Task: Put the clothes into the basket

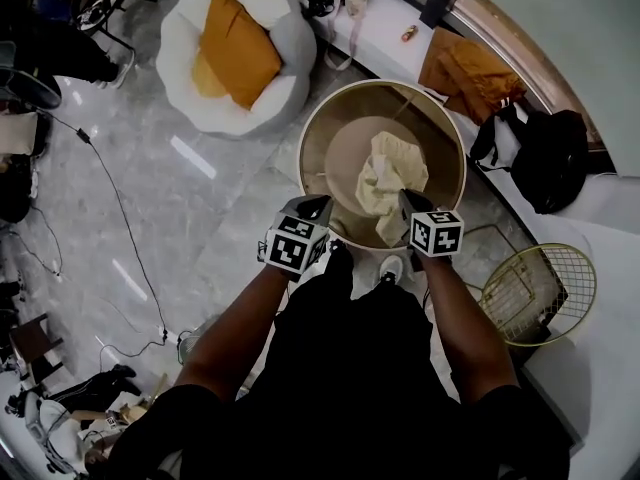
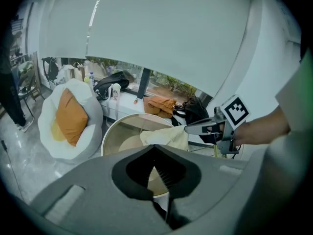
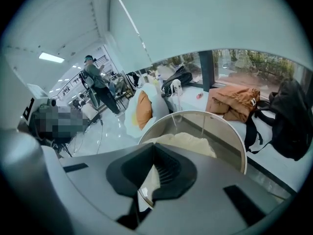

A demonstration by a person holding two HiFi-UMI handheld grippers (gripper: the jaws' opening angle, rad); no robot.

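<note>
A round tan basket (image 1: 302, 158) stands on the floor in front of me. A cream cloth (image 1: 390, 178) hangs into it, its top corner pinched by my right gripper (image 1: 405, 200), which is shut on it above the near rim. The left gripper view shows that grip from the side, the cloth (image 2: 166, 136) drooping from the right gripper (image 2: 193, 129) over the basket (image 2: 110, 131). My left gripper (image 1: 322, 206) hovers beside it over the near left rim, jaws together (image 2: 164, 180), only basket showing through them. In the right gripper view the cloth (image 3: 186, 143) fills the basket (image 3: 234, 141).
A white beanbag with an orange cushion (image 1: 235, 48) sits beyond the basket on the left. An orange garment (image 1: 470, 68) and a black backpack (image 1: 545, 153) lie on the ledge at the right. A gold wire basket (image 1: 540, 288) stands near right. Cables (image 1: 110, 198) cross the floor.
</note>
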